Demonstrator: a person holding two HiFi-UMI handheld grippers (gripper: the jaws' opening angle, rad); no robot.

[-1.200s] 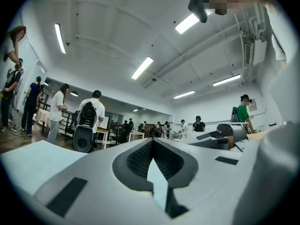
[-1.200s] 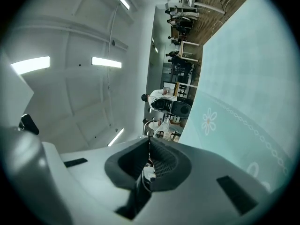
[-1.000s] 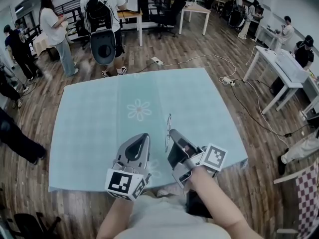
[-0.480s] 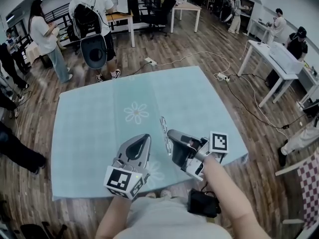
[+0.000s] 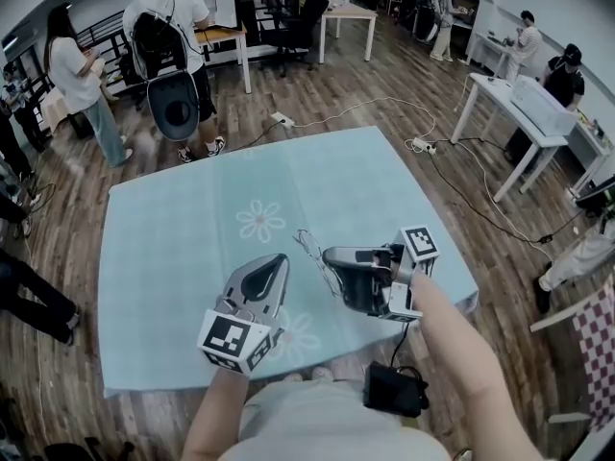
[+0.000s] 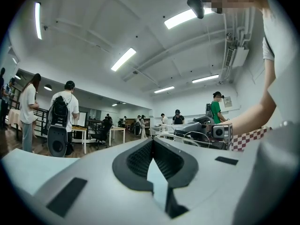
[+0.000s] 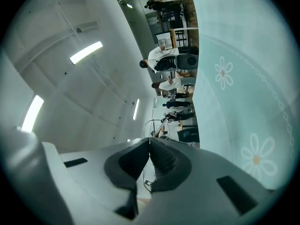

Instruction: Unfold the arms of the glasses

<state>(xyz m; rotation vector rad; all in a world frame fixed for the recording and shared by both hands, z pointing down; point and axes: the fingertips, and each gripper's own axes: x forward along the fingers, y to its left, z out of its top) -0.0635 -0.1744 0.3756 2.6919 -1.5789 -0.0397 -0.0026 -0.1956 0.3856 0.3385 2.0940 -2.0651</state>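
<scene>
Right gripper: jaws shut on the glasses, pinching the thin wire frame at the tips, and the rest sticks out past the jaws, above the bench. Left gripper: jaws fully together with nothing between them, just beside the glasses.

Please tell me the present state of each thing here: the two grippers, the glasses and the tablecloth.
left gripper: shut, with nothing between its jaws.
right gripper: shut on the glasses.
glasses: held up off the tablecloth; the frame is too thin to tell whether the arms are folded.
tablecloth: spread out flat.
</scene>
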